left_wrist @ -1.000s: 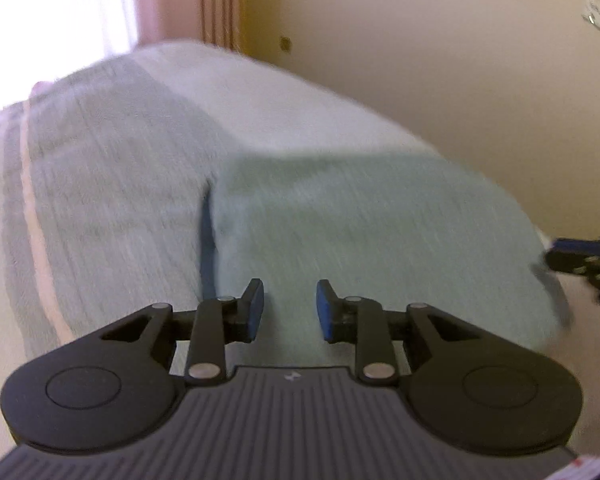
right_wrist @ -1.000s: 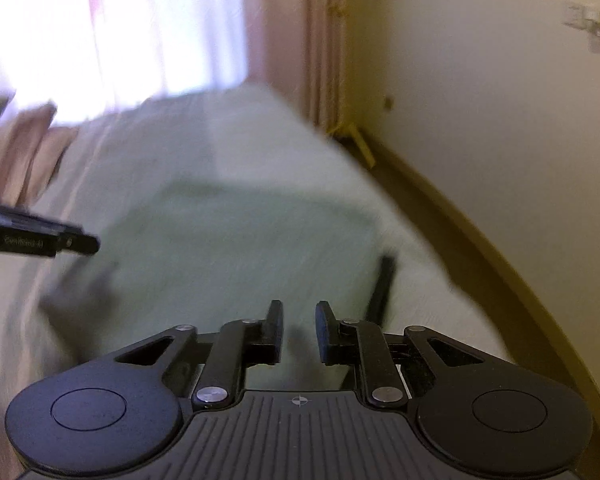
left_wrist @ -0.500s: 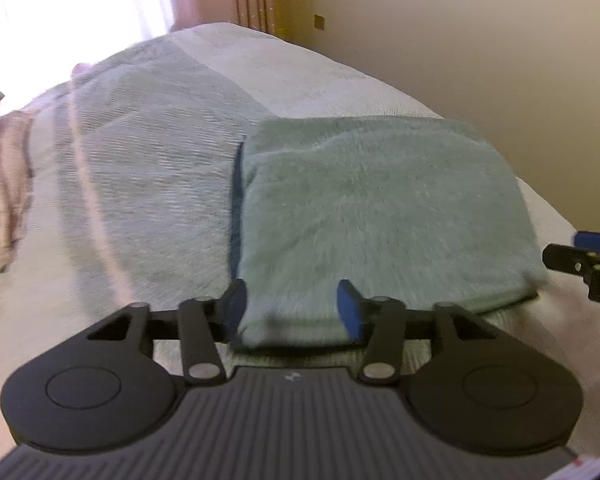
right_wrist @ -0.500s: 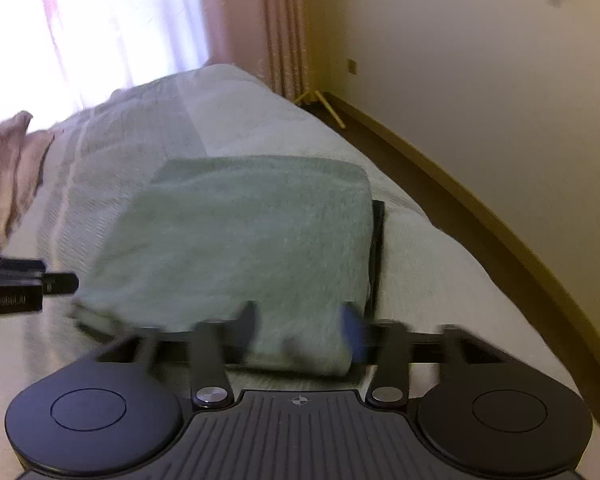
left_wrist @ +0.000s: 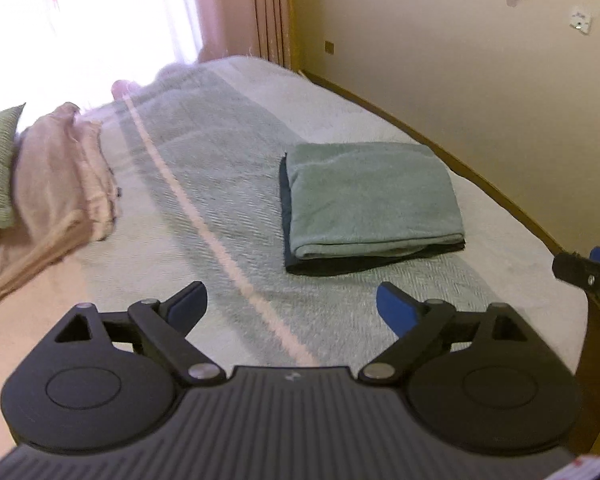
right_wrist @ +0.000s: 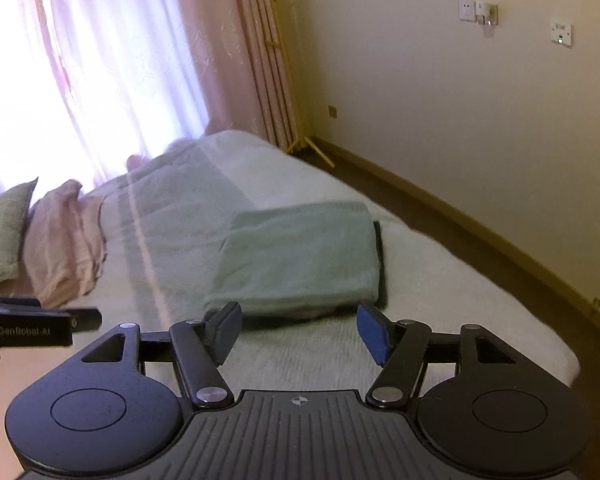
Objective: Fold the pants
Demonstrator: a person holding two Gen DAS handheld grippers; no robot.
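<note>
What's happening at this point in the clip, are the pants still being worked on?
The pants lie folded in a neat green rectangle on the bed, a dark edge showing beneath them. Neither gripper holds anything. The left gripper is opening with nothing between its fingers, and the right gripper is also opening and empty, both clear of the bundle. A pink cloth lies by the pillow. The fold looks finished.

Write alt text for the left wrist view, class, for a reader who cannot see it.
Folded green pants lie flat on a bed, with a dark layer showing along their edges. The left gripper hangs above the bed, jaws opening and nothing between them. Pink cloth lies at the left.
</note>
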